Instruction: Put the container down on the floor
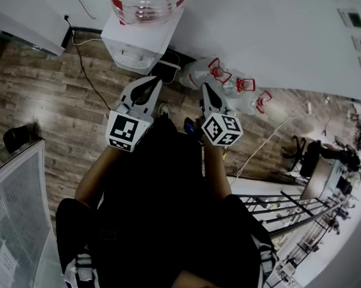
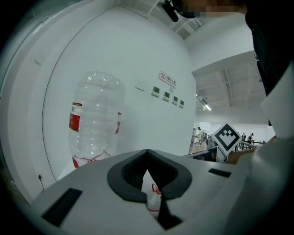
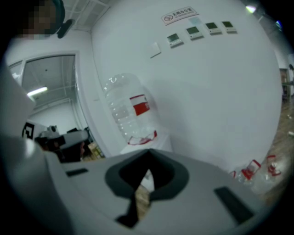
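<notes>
As seen from the head view, the person stands over a wood-patterned floor (image 1: 47, 104) with the left gripper (image 1: 147, 82) and the right gripper (image 1: 207, 88) held side by side ahead of the body, each carrying its marker cube, and neither holding anything. Ahead of the left gripper, a white dispenser (image 1: 134, 44) stands against the white wall (image 1: 271, 35) with a large clear jug (image 1: 147, 4) upside down on top. Just right of the dispenser and ahead of the right gripper, a cluster of clear containers (image 1: 222, 79) with red handles lies on the floor against the wall, apart from both grippers. In the left gripper view, the jaws meet at their tips with nothing clamped. The jug (image 2: 94, 119), with its red label, rises at left before the wall, and one of the clear containers (image 2: 154, 198) shows through the opening behind the tips. In the right gripper view, the jaws are likewise together and empty. The jug (image 3: 128, 110) stands above them, bare floor shows through the opening, and the clear containers (image 3: 255, 172) lie low at right along the wall.
</notes>
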A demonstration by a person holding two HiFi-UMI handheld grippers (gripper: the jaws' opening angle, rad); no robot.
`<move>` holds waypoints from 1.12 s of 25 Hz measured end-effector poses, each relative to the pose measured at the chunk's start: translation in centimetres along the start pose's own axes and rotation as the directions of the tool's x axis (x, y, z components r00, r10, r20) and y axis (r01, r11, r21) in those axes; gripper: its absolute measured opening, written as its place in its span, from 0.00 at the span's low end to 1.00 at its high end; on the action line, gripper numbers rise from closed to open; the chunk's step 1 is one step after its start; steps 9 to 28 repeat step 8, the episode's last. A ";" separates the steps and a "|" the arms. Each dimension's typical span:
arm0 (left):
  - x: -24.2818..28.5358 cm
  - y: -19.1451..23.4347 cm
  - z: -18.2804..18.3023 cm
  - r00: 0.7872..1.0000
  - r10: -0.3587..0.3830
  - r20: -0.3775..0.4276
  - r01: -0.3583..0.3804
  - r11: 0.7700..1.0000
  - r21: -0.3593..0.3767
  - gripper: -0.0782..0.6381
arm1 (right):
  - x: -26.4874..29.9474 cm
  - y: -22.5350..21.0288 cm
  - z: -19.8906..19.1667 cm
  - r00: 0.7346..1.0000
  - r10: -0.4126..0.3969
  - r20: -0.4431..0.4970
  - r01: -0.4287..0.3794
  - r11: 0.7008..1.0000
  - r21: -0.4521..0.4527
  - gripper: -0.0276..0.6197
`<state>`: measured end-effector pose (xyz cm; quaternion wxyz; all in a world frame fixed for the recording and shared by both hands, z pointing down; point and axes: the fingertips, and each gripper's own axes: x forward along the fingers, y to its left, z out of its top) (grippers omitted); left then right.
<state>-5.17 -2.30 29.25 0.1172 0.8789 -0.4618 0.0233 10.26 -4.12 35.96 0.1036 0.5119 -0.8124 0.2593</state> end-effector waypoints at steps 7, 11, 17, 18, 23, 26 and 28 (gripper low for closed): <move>0.0 -0.2 -0.1 1.000 -0.005 0.000 0.005 1.000 -0.003 0.15 | 0.1 0.1 -0.1 1.000 0.006 -0.001 -0.006 1.000 0.002 0.09; 0.0 -0.3 -0.1 1.000 -0.005 0.000 0.005 1.000 -0.003 0.15 | 0.0 0.1 -0.1 1.000 0.006 -0.001 -0.006 1.000 0.002 0.09; 0.0 -0.3 -0.1 1.000 -0.005 0.000 0.005 1.000 -0.003 0.15 | 0.0 0.1 -0.1 1.000 0.006 -0.001 -0.006 1.000 0.002 0.09; 0.0 -0.3 -0.1 1.000 -0.005 0.000 0.005 1.000 -0.003 0.15 | 0.0 0.1 -0.1 1.000 0.006 -0.001 -0.006 1.000 0.002 0.09; 0.0 -0.3 -0.1 1.000 -0.005 0.000 0.005 1.000 -0.003 0.15 | 0.0 0.1 -0.1 1.000 0.006 -0.001 -0.006 1.000 0.002 0.09; 0.0 -0.3 -0.1 1.000 -0.005 0.000 0.005 1.000 -0.003 0.15 | 0.0 0.1 -0.1 1.000 0.006 -0.001 -0.006 1.000 0.002 0.09; 0.0 -0.3 -0.1 1.000 -0.005 0.000 0.005 1.000 -0.003 0.15 | 0.0 0.1 -0.1 1.000 0.006 -0.001 -0.006 1.000 0.002 0.09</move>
